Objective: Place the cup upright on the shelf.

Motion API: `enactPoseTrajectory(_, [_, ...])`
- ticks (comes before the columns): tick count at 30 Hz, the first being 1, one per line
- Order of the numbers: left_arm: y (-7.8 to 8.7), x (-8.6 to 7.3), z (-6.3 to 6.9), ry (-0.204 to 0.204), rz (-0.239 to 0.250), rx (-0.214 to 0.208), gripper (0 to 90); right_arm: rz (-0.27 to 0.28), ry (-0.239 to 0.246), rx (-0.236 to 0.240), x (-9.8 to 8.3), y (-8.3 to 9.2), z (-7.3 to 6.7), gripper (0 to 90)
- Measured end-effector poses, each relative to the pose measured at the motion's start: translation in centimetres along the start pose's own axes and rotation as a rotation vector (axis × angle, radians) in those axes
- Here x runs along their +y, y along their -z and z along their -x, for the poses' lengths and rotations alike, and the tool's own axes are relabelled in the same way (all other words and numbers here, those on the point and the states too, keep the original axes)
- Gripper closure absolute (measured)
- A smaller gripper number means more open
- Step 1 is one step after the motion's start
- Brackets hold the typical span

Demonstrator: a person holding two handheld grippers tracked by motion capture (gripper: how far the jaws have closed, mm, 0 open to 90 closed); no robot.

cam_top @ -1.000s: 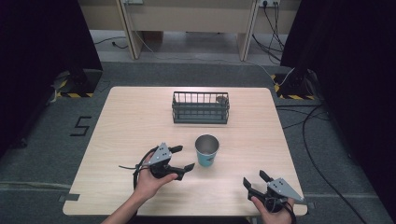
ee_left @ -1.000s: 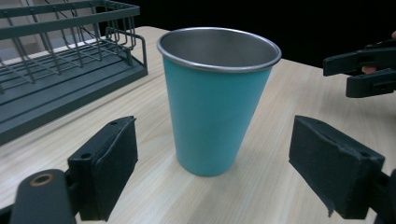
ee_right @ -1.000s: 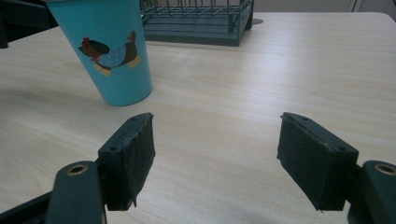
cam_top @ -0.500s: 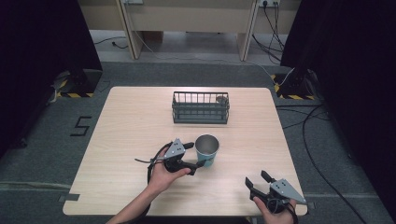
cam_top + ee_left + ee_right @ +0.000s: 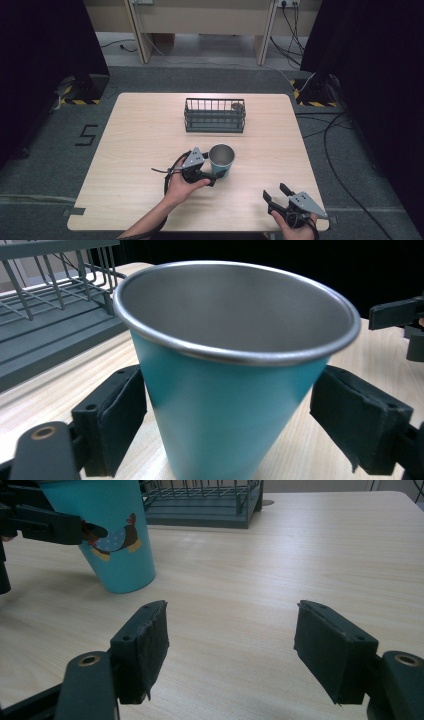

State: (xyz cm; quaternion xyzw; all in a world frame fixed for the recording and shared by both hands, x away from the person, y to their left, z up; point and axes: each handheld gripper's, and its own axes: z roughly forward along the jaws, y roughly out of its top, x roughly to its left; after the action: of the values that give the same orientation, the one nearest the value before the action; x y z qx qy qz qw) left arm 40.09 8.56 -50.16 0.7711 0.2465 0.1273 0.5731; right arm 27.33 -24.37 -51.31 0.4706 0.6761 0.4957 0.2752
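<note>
The left gripper (image 5: 212, 176) is at the teal cup (image 5: 221, 160), and its jaws are spread wide, one on each side of the cup's lower body. In the left gripper view the cup (image 5: 225, 405) stands upright between the two pads (image 5: 117, 415), and a small gap remains on both sides, so the pads are not pressing it. Beyond the cup, further from this gripper, is the grey wire basket (image 5: 215, 115) on the wooden table (image 5: 140, 140). The right gripper (image 5: 276, 196) rests near the table edge, well apart from the cup, with its jaws spread and nothing between them. From this gripper the cup (image 5: 112, 540) is ahead and to the left.
</note>
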Motion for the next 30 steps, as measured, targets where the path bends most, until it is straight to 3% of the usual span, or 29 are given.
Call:
enactPoseTrajectory(14, [-2.1,0.8,0.0,0.004,0.001,-0.015,15.2,-0.015,-0.008,0.006,-0.2,-0.1,0.0,30.4])
enactPoseTrajectory(25, [-1.5,0.3,0.4,0.016,0.036,-0.004,15.9,-0.021,-0.011,0.010,-0.3,-0.1,0.1,30.4])
enactPoseTrajectory(30, [-0.7,1.3,0.3,0.014,0.068,0.000,15.9,-0.022,-0.009,0.009,-0.3,-0.1,0.1,30.5])
